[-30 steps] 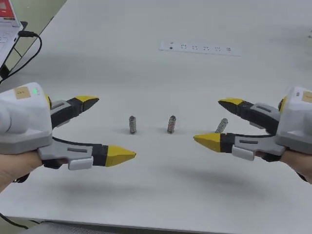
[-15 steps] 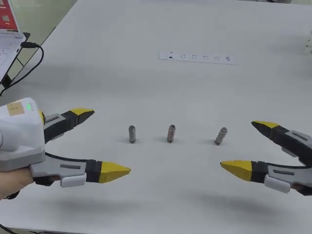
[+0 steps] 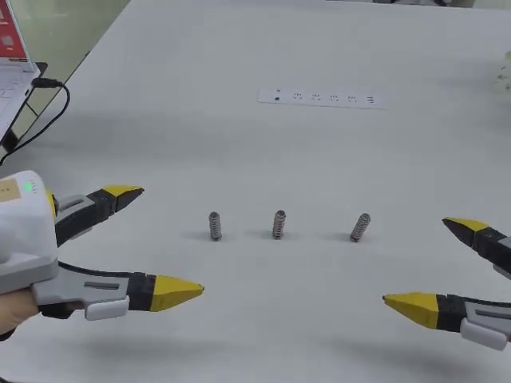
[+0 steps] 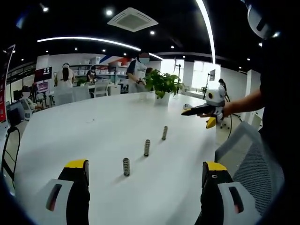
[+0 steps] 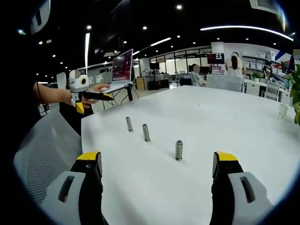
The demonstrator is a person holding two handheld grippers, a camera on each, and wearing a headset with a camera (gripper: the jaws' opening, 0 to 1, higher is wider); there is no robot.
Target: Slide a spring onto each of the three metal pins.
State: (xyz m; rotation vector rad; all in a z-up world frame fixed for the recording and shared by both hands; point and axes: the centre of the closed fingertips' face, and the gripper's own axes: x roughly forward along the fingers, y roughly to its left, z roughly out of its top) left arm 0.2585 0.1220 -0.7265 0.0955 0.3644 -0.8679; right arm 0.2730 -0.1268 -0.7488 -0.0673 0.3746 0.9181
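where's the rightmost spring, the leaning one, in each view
Head view: leaning spring at the right end of the row, right of centre.
Left gripper view: leaning spring, farthest of three, near centre.
Right gripper view: leaning spring, nearest of three, near centre.
Shared landmark: middle spring, always its neighbour.

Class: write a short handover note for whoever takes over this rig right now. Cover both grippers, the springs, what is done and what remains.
Left yellow-tipped gripper: open, empty, above the white table, left of the row.
Right yellow-tipped gripper: open, empty, right of the row.
Three small metal coil springs stand in a row between them: left spring and middle spring upright, right spring leaning slightly.
Done: all three appear seated on pins, though the pins themselves are hidden.
Left: probably nothing; check the leaning one.
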